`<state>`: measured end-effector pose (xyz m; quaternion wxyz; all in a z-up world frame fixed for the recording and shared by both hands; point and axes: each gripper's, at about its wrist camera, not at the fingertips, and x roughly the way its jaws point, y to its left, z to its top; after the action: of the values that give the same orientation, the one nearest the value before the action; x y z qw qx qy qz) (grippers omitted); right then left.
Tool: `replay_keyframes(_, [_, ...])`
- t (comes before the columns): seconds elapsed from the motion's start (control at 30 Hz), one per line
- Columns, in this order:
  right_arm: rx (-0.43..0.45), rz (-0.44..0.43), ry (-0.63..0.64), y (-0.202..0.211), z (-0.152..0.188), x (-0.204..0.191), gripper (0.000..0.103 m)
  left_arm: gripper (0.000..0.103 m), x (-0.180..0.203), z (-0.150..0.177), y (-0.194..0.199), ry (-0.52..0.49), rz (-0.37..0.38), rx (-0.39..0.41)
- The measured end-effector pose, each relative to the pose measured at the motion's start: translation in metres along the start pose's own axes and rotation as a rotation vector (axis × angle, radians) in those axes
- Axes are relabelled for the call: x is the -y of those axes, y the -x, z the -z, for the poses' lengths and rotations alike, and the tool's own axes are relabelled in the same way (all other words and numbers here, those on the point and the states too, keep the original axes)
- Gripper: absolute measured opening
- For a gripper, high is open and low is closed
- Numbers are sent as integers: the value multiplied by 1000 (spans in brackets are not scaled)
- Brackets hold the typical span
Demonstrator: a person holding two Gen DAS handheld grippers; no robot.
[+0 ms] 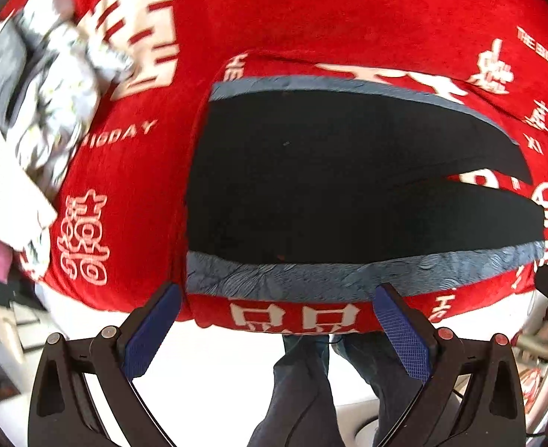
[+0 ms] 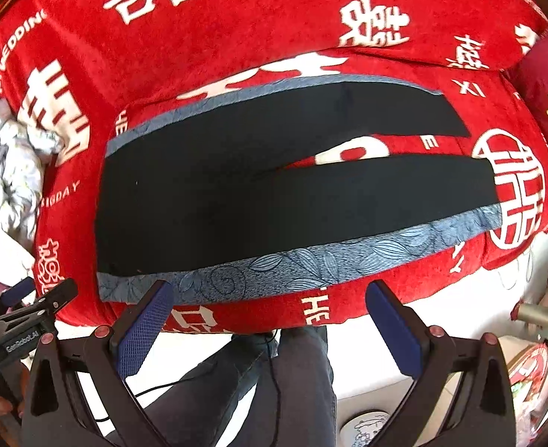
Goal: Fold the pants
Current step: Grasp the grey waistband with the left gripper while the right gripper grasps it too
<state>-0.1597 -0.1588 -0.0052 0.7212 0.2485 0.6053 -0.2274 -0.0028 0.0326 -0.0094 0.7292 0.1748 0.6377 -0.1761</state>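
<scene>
Black pants (image 1: 330,186) with grey-blue patterned side stripes (image 1: 311,275) lie flat on a red blanket (image 1: 274,11), waist to the left, both legs spread to the right with a narrow gap between them. They also show in the right wrist view (image 2: 255,201). My left gripper (image 1: 277,298) is open and empty, hovering just before the near stripe by the bed's front edge. My right gripper (image 2: 270,294) is open and empty, also just short of the near stripe (image 2: 311,264).
A crumpled grey-white floral cloth (image 1: 54,85) lies on the blanket at the left, also in the right wrist view (image 2: 13,164). The person's jeans-clad legs (image 2: 274,383) stand below the bed edge. The left gripper's body (image 2: 24,320) shows at lower left.
</scene>
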Motion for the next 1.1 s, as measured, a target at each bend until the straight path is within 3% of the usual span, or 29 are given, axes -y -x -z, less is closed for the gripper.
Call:
replay_keyframes(0.3, [-101, -39, 92, -65, -6, -12, 103, 103, -2, 11, -71, 77, -55, -62])
replay_keyframes(0.47, [-134, -52, 138, -105, -6, -13, 103, 103, 7, 13, -102, 83, -74, -40])
replay_keyframes(0.63, [-114, -97, 170, -131, -3, -12, 103, 103, 10, 15, -127, 104, -35, -49])
replay_keyframes(0.73, [-109, -146, 168, -142, -3, -9, 99, 103, 9, 15, -135, 119, -24, -54])
replay_keyframes(0.87, [-140, -235, 122, -162, -3, -4, 85, 103, 10, 13, -140, 121, -9, -49])
replay_keyframes(1.1, [-129, -373, 37, -170, -3, 1, 85, 103, 16, 0, -146, 80, 6, -44])
